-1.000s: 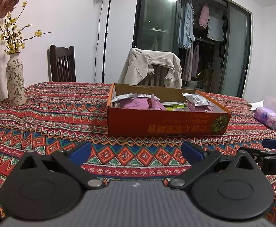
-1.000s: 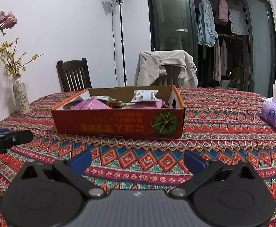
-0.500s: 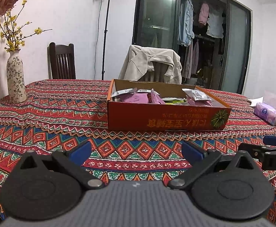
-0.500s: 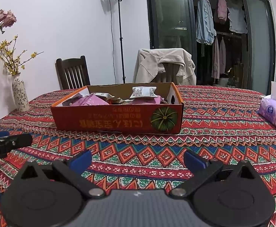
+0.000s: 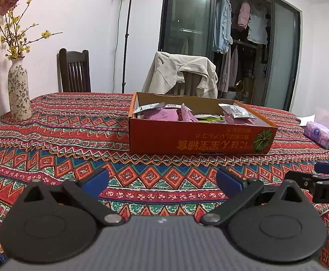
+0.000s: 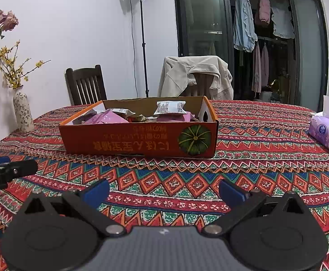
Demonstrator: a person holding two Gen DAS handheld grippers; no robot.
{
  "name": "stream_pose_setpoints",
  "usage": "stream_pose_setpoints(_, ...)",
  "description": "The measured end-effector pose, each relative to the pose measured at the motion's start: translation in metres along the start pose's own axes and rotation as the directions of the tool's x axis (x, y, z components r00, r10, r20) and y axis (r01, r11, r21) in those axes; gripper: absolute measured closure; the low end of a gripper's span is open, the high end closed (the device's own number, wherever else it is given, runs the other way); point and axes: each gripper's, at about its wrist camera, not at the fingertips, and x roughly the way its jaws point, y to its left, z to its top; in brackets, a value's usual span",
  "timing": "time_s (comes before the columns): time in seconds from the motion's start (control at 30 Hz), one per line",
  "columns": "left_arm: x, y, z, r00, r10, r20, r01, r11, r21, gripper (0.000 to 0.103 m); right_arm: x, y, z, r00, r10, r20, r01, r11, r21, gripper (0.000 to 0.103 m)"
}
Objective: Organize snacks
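An orange cardboard box (image 5: 200, 139) (image 6: 139, 141) with a pumpkin picture on its front stands on the patterned tablecloth (image 5: 51, 140), ahead of both grippers. Several snack packets lie inside it: pink ones (image 5: 162, 114) (image 6: 106, 118) and white ones (image 5: 236, 110) (image 6: 170, 107). My left gripper (image 5: 162, 181) is open and empty, low over the cloth in front of the box. My right gripper (image 6: 163, 189) is likewise open and empty, a little short of the box. Each gripper's side shows at the edge of the other's view.
A flowered vase (image 5: 19, 90) (image 6: 23, 110) stands at the table's left side. A purple tissue pack (image 5: 320, 133) (image 6: 327, 133) lies at the right. Two chairs (image 5: 75, 70) stand behind the table, one draped with a beige jacket (image 5: 182, 74). A lamp stand (image 6: 141, 45) rises beyond.
Both views have tilted slightly upward, so the box sits a little lower in each. Both grippers stay open and empty.
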Motion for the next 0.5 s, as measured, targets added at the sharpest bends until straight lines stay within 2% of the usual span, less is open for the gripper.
stream_pose_setpoints(0.5, -0.0001, 0.0000, -0.0020, 1.000, -0.005, -0.005, 0.005, 1.000, 0.002, 0.000, 0.0022, 0.0015, -0.0003, 1.000, -0.001, -0.005, 0.001, 1.000, -0.005, 0.000)
